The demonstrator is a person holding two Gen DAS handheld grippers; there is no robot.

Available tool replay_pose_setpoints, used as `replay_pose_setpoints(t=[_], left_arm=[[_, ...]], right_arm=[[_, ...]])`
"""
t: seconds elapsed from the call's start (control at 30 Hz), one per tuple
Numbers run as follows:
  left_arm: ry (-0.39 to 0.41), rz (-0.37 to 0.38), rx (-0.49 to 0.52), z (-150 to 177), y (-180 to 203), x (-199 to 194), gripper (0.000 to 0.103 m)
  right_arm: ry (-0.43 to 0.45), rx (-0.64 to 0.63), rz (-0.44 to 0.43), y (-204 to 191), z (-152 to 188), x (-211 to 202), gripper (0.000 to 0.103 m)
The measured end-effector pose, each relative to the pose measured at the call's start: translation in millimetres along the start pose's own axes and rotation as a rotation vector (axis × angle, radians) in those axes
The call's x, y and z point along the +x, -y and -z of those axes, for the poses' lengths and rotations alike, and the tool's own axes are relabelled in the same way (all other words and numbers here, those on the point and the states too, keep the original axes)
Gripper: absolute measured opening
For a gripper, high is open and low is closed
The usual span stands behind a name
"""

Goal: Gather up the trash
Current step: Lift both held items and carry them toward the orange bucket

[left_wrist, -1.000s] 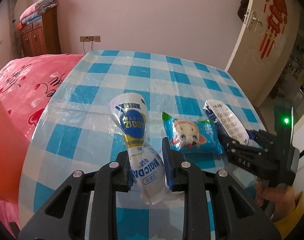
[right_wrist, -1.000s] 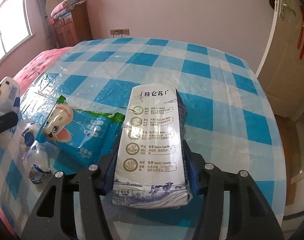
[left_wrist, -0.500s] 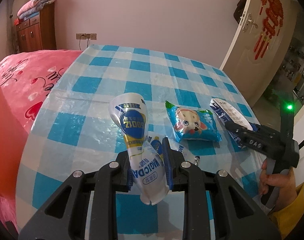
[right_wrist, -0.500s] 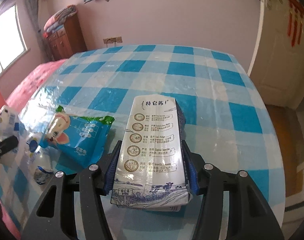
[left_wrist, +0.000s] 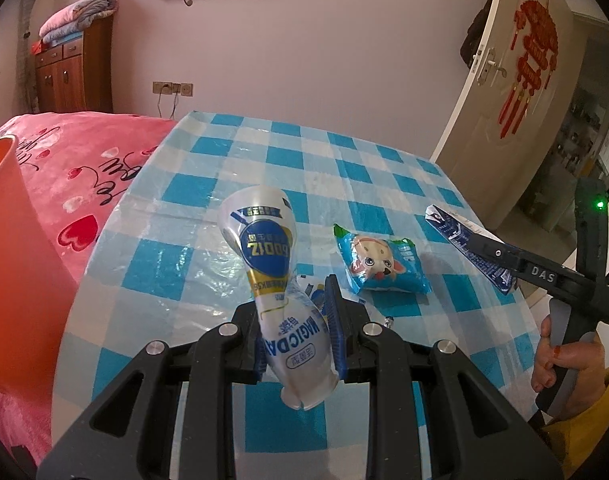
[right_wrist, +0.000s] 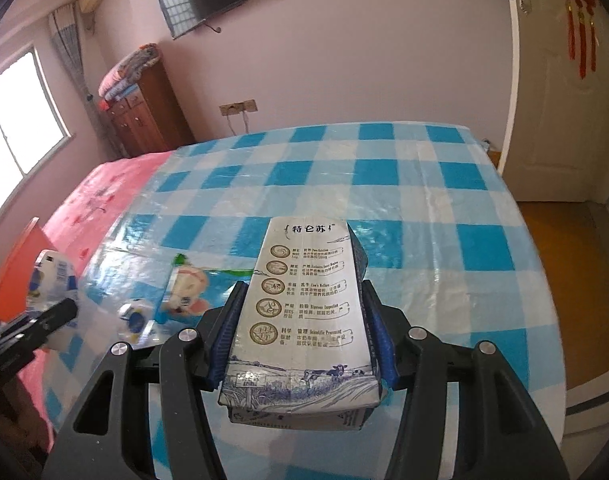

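Blue-and-white checked plastic covers the table (left_wrist: 192,248), on which a blue snack packet (left_wrist: 382,266) with a cartoon face lies flat, near the middle. The left gripper (left_wrist: 294,330) is clenched on a crushed white bottle (left_wrist: 274,276) with a blue label, held clear of the table, its wider end pointing away from the camera. Just behind it a second small white bottle (right_wrist: 134,316) lies on the table beside the snack packet. The right gripper (right_wrist: 300,328), held in a hand (left_wrist: 556,364) with a yellow sleeve, grips a flattened milk carton (right_wrist: 304,316) by its two long sides; the carton is lifted above the table to the right of the snack packet. An orange bin (left_wrist: 12,264) stands at the left edge, beside a pink bed (left_wrist: 84,168).
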State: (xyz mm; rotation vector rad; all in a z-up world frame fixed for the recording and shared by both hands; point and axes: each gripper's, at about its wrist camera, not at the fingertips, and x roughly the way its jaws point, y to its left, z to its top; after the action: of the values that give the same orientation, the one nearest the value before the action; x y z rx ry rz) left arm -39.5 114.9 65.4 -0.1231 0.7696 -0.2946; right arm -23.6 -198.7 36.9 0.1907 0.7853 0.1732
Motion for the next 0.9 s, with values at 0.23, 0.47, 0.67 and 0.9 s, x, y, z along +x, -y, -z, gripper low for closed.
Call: replay_pose_setpoints(t=[0.23,0.47,0.67,0.9], left_arm=[[0.023,-0.006,-0.012,0.7,-8.2,-13.6,0.026],[0.075,-0.014,-0.023,-5.7,-15.7,-34.5,0.026],[0.142,-0.043,-0.05,-13.8,-31.7,-63.1,0.026],[0.231,-0.117,-0.105,-20.8,-65.9,-105.0,0.027]], right_arm=[[0.019,-0.018,-0.058,-22.1,-4.7,-17.7,0.056],[0.029,-0.045,-0.147,-53.2,-12.6,-28.9,0.056],[0.018,-0.104,-0.26,-98.4,-19.7,-34.3,0.056],[-0.014,-0.202,-0.41,-167.7,-33.5,-35.6,0.056]])
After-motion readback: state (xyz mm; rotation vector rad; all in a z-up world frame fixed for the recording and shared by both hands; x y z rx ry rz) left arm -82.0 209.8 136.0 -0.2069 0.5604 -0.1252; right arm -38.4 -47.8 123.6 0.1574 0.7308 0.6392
